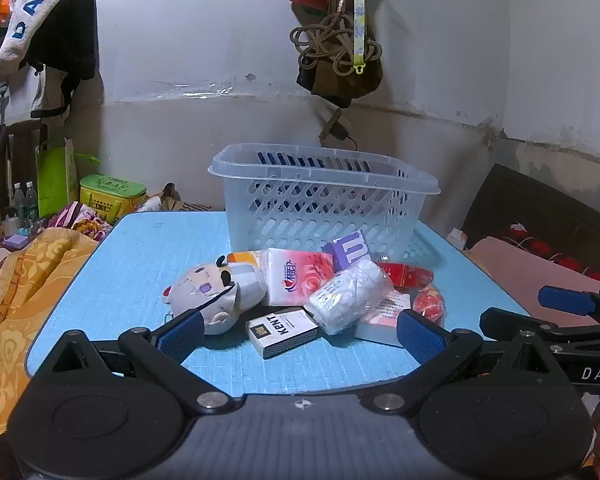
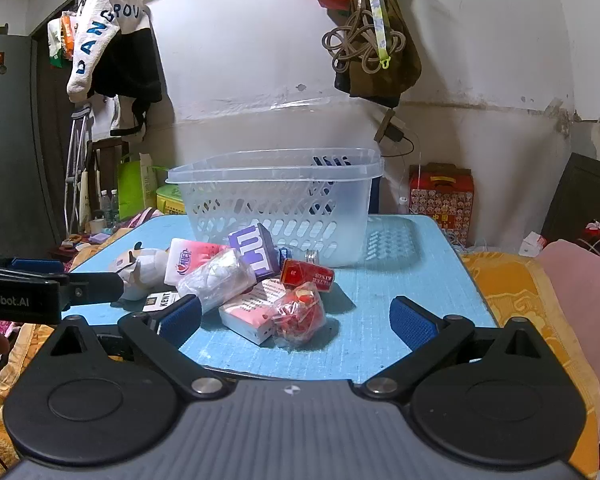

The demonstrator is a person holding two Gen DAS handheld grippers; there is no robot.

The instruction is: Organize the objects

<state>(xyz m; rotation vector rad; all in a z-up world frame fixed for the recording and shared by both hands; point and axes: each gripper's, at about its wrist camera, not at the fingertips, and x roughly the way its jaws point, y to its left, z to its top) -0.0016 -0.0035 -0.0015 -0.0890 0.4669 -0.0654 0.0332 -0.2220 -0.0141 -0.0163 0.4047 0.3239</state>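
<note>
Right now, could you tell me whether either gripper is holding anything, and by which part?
Nothing is held: the left gripper and right gripper are both open, short of the pile.

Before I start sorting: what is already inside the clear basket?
The clear basket seems empty: through its slotted walls only something dark blue behind it shows. Its floor is partly hidden by the pile in front.

I held the left gripper (image 1: 300, 330) level and low, its blue-padded fingers (image 1: 182, 334) spread wide with nothing between them. The right gripper (image 2: 296, 320) sat just beside it on the right, at about the same height, jaws likewise wide apart and holding nothing, both pointing forward.
</note>
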